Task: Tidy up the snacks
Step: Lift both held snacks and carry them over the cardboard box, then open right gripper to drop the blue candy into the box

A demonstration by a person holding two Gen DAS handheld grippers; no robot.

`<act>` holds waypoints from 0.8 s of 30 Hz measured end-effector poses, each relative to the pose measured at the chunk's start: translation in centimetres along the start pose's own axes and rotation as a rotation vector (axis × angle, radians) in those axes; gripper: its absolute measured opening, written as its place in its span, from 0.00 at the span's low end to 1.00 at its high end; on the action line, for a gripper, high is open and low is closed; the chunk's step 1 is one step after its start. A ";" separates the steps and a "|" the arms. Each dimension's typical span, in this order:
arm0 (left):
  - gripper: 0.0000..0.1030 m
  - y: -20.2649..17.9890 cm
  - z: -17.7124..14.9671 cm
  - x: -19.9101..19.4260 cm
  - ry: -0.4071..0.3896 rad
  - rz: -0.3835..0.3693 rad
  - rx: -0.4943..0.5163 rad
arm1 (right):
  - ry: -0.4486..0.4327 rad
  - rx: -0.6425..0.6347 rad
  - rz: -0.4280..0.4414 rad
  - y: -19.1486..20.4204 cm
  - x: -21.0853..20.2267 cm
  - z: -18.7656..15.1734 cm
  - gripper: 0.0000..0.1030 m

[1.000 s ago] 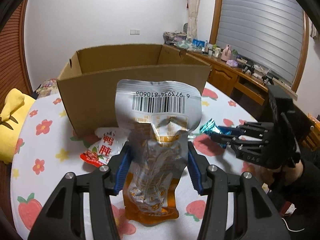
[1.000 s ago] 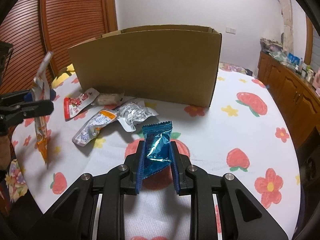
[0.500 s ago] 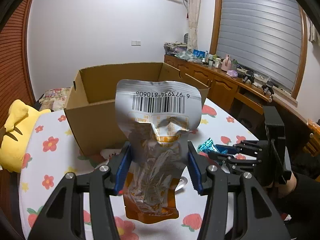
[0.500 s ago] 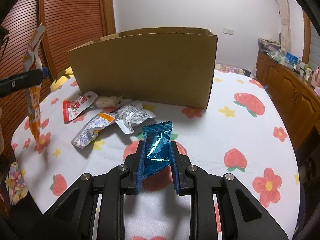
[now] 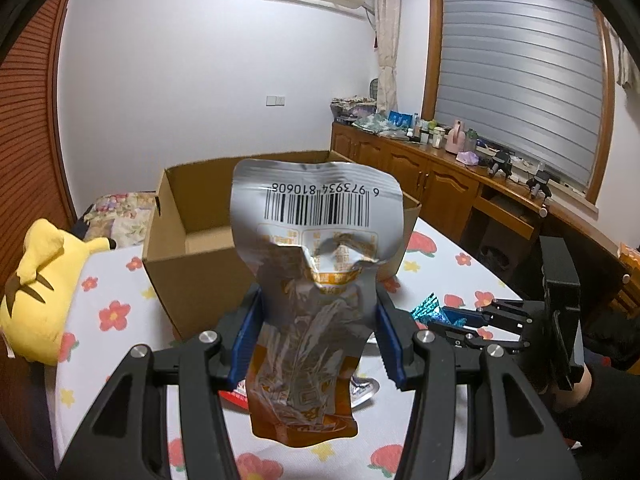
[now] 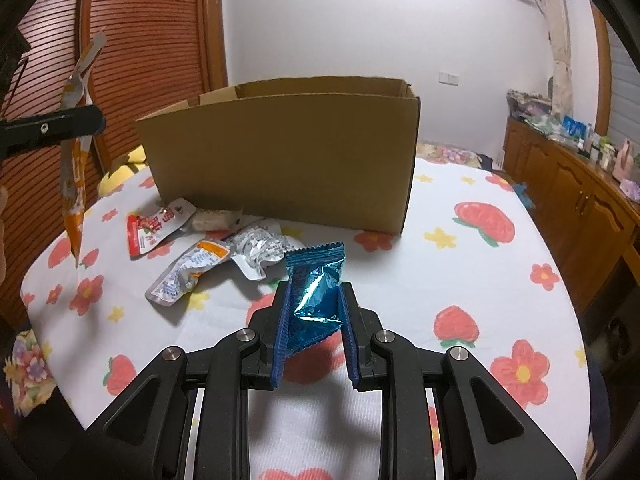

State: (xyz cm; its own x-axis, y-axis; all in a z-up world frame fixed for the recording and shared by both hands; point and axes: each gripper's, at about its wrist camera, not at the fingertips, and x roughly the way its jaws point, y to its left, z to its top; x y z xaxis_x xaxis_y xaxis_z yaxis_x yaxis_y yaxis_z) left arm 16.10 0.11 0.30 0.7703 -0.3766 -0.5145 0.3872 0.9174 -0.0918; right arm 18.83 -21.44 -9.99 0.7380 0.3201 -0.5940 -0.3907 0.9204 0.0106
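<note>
My left gripper [image 5: 316, 308] is shut on a silver and orange snack pouch [image 5: 316, 272], barcode end up, held well above the table in front of the open cardboard box [image 5: 192, 240]. The same pouch [image 6: 76, 184] hangs edge-on at the left of the right wrist view. My right gripper [image 6: 314, 300] is shut on a small shiny blue packet [image 6: 316, 296] low over the tablecloth, short of the box [image 6: 288, 160]. That gripper [image 5: 452, 320] also shows at the right of the left wrist view.
Loose snacks lie before the box: a red and white packet [image 6: 154, 228], a silver and orange pouch [image 6: 188, 276], a crumpled silver wrapper [image 6: 260, 250]. A yellow plush toy [image 5: 36, 292] sits left of the round flowered table [image 6: 480, 280]. Wooden cabinets [image 5: 440, 184] line the right wall.
My left gripper has risen with the pouch, so the box's inside now shows over its near wall. The right gripper with the blue packet has stayed put.
</note>
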 end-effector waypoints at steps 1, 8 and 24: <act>0.50 0.0 0.3 -0.1 -0.004 0.002 0.005 | 0.000 0.001 0.002 -0.1 -0.1 0.1 0.21; 0.50 0.4 2.8 -0.3 -0.033 0.007 0.021 | -0.073 -0.016 0.029 -0.2 -2.4 3.9 0.21; 0.50 3.4 8.6 1.9 -0.074 0.023 -0.007 | -0.151 -0.099 0.117 0.9 -0.2 15.2 0.21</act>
State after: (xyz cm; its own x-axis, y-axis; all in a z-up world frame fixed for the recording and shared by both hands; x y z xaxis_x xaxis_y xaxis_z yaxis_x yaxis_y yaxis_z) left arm 23.23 1.41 6.40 0.8141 -0.3640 -0.4525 0.3659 0.9266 -0.0872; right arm 26.72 -17.28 2.39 0.7554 0.4607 -0.4659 -0.5257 0.8506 -0.0112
